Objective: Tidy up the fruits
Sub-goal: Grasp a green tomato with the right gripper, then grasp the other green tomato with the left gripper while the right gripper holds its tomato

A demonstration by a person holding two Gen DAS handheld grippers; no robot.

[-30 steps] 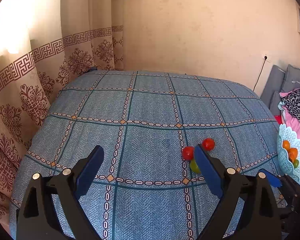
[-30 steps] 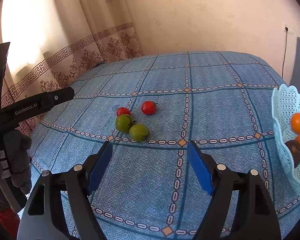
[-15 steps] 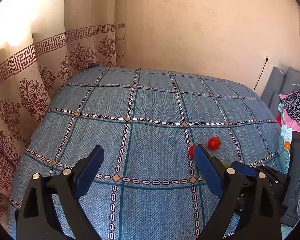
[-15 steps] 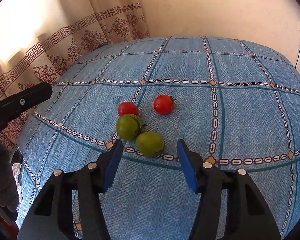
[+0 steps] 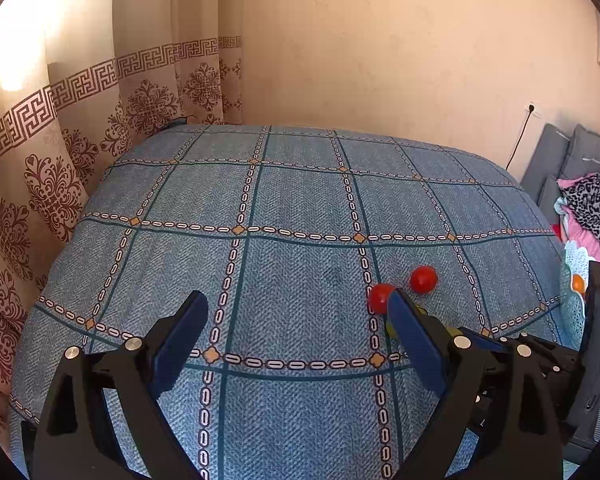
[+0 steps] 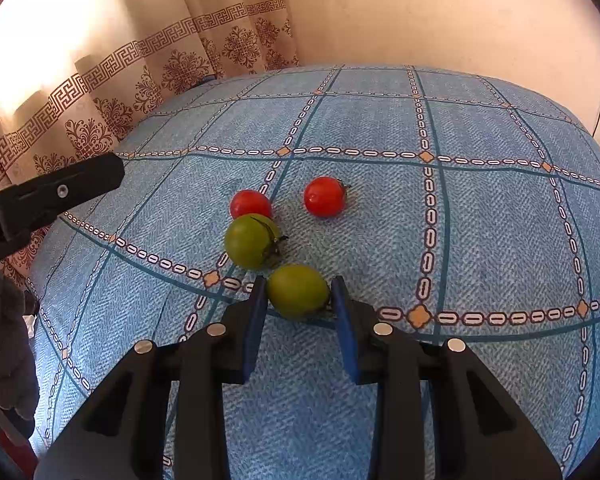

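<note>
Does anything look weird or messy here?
Four little fruits lie loose on the blue cloth: two red, two green. The basket stands apart at the edge. The right gripper has just closed on one green fruit. Nothing looks spilled or broken.

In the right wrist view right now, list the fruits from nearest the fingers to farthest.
Green tomato between the fingers → second green tomato → left red tomato → right red tomato.
</note>
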